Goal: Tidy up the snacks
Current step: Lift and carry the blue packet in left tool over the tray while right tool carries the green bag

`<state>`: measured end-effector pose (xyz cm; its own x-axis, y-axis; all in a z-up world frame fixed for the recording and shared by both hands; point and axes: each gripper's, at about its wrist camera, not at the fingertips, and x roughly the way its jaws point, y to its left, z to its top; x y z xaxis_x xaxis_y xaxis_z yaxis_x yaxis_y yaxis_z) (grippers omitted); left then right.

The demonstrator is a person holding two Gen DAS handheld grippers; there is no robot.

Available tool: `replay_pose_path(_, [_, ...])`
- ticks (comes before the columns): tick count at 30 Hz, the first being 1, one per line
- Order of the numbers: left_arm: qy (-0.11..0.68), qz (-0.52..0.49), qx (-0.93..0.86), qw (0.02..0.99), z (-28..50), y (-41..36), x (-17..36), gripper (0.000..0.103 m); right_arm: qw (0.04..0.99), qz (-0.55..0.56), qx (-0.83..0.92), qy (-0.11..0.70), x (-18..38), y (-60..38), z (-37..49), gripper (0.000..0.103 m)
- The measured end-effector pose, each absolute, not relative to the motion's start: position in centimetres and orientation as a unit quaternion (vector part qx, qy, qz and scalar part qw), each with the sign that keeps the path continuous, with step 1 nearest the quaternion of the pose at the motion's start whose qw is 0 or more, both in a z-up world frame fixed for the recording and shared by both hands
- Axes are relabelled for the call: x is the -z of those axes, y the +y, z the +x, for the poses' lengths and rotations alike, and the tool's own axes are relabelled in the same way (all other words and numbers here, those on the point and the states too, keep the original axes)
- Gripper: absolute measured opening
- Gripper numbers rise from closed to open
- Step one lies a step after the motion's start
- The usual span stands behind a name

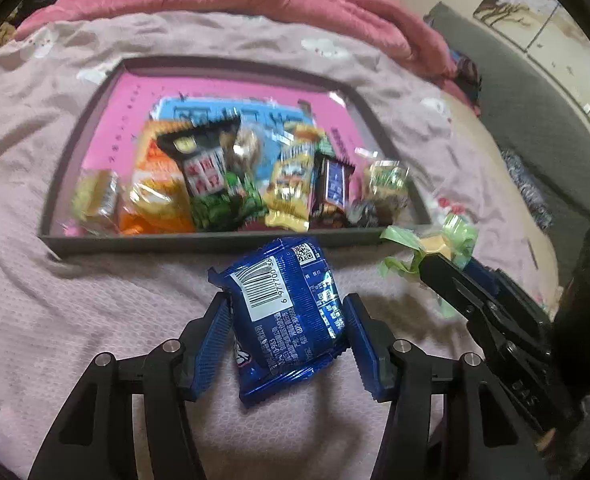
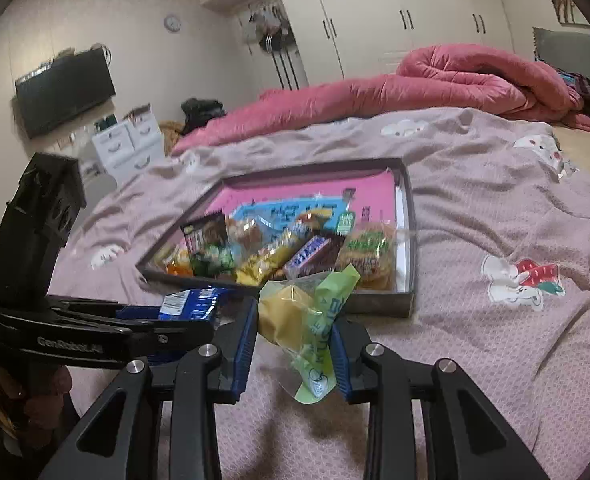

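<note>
Pink bedspread (image 1: 95, 320): left tool (image 1: 287, 336) clamps blue packet (image 1: 291, 312), right tool (image 2: 293, 344) clamps green-wrapped cake (image 2: 307, 320) near tray (image 1: 215, 240)

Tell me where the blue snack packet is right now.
The blue snack packet is clamped in the left gripper, above the bedspread, just short of the tray's near rim.
</note>
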<state>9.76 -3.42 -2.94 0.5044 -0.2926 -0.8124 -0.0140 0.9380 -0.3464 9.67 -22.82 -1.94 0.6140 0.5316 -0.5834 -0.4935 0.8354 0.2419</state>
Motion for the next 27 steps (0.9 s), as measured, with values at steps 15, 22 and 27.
replay_pose_path(15, [0.436, -0.161, 0.005, 0.885, 10.5, 2.4, -0.6, 0.059, 0.907, 0.032, -0.284, 0.31, 1.2, -22.4, 10.1, 0.034])
replay_pose_path(22, [0.438, -0.147, -0.021, 0.887, 12.2, 3.1, 0.5, 0.059, 0.909, 0.031, -0.285, 0.301, 1.1, -21.7, 10.8, 0.034])
replay_pose_path(27, [0.441, -0.143, -0.023, 0.886, 12.8, 2.9, 1.1, 0.059, 0.911, 0.031, -0.281, 0.301, 1.1, -21.3, 11.4, 0.034])
